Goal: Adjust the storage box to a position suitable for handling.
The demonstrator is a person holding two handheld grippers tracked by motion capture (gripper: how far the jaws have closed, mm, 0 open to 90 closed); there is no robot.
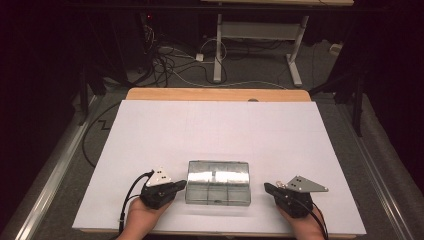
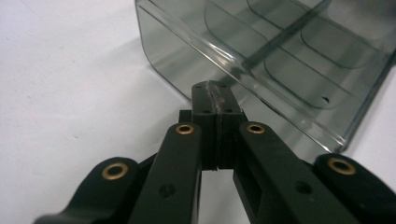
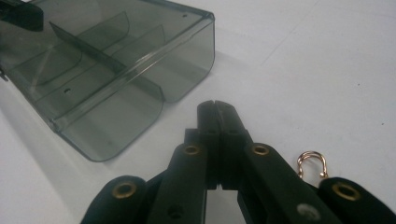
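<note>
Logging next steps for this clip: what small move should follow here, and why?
Probably open the left tongs and right tongs. Both are shut and empty, flanking the closed clear box on the white table, so neither can grasp it yet.

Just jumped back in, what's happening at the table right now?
A person holds a gripper in each hand on either side of a clear divided plastic box on the white table. The left gripper is shut, tips right at the box's edge. The right gripper is shut, short of it. A small copper hook lies beside it.
</note>
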